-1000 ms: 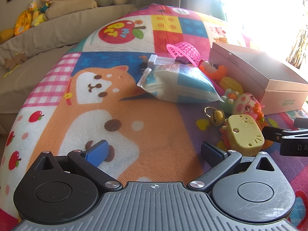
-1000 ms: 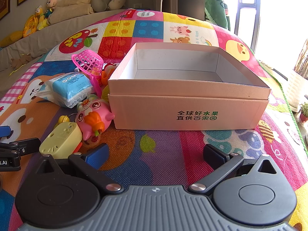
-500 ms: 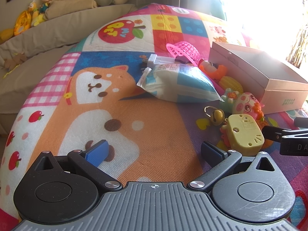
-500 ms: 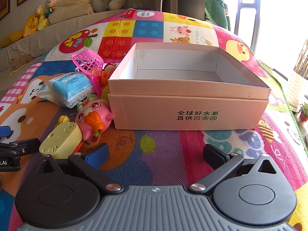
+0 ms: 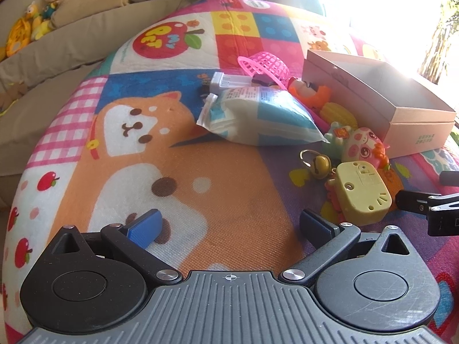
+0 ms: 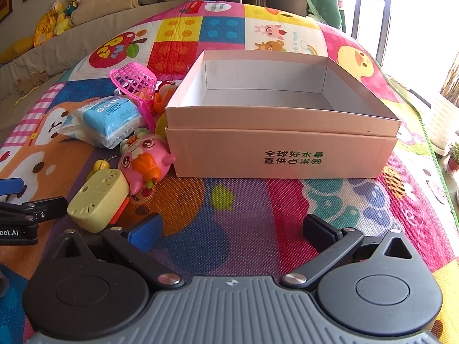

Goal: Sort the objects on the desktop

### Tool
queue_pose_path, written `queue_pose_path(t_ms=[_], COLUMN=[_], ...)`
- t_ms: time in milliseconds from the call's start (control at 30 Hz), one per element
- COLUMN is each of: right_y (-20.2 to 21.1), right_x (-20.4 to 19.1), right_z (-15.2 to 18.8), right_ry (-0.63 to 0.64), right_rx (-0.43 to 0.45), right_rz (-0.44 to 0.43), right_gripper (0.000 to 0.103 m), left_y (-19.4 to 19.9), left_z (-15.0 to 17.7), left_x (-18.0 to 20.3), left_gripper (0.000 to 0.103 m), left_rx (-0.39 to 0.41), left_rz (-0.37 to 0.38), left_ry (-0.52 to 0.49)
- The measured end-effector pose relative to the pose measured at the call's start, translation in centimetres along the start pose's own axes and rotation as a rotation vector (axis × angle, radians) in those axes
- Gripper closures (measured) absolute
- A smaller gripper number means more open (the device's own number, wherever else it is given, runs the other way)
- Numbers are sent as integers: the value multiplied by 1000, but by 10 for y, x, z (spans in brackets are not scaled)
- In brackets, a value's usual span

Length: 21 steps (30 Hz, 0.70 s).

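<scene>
The desktop objects were all out on the play mat [image 5: 218, 229], clustered just left of the cardboard box [image 6: 281, 154], and that box sat empty: nothing sorted yet, by the look of it, so the whole job was left to do.

Nearest the grippers lay the yellow cat-faced toy [image 5: 362, 197], with a small gold bell [image 5: 318, 166] just beside it. Behind those, the pink pig toy [image 6: 145, 162] rested touching or all but touching the box's front corner. Further back sat the blue-and-white tissue pack [image 5: 261, 117], with the pink mesh basket [image 6: 134, 81] tipped on its side above it, an orange toy [image 5: 312, 93] and a yellow corn-like piece [image 5: 338, 114] wedged between pack and box, and a small white adapter [image 5: 228, 81] at the pile's far edge.

The left gripper [image 5: 229, 223] hovered low over bare mat, jaws spread wide, holding nothing. The right gripper [image 6: 231, 230] faced the box head-on, jaws equally wide and empty.

In the way? The pile was tight, so the pig and the corn piece looked awkward to reach past their neighbours; the yellow toy seemed the easiest first pick. Cushions and plush toys [image 6: 61, 11] lined the sofa behind, well clear.
</scene>
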State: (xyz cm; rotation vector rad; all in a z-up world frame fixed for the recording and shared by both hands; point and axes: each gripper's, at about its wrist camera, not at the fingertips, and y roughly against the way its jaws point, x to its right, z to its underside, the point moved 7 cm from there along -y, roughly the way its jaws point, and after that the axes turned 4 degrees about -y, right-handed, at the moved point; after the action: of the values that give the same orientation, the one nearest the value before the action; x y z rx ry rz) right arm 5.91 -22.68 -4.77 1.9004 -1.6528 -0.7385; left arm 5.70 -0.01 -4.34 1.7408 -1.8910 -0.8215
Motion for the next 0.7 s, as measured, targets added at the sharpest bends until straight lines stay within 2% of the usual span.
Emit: queue_pose_path(t_ms=[167,267,333,400,467,500,533,600,700], right_y=[3,9,26,47,56,54,46,17,-27], right_x=[-1,2,19,44,71,82,91,108,117], right_z=[3,1,-13,-38,-68,-81,-94,-115,-124], right_ry=[17,51,0,-54,-132,-161,-184,-228,-284], right_rx=[-9,-34,55,193,309,335,335,263,139], right_rz=[-16,-85,-96,-41,47,86,108,93,6], right_gripper=[0,0,0,0,0,0,0,0,0], left_y=[7,26,36,39,35,31,28,25,24], left_z=[-2,-11,-19,-25,-29,-29,-27,-23,-16], left_x=[0,-2,0,5,14,19,24,36,53], left_gripper=[0,0,0,0,0,0,0,0,0], left_rx=[39,154,219,246,227,207,187,158,143], left_rz=[7,8,3,22,92,132,170,226,265], left_ry=[4,-9,-48,-73,-78,-74,-68,-76,-124])
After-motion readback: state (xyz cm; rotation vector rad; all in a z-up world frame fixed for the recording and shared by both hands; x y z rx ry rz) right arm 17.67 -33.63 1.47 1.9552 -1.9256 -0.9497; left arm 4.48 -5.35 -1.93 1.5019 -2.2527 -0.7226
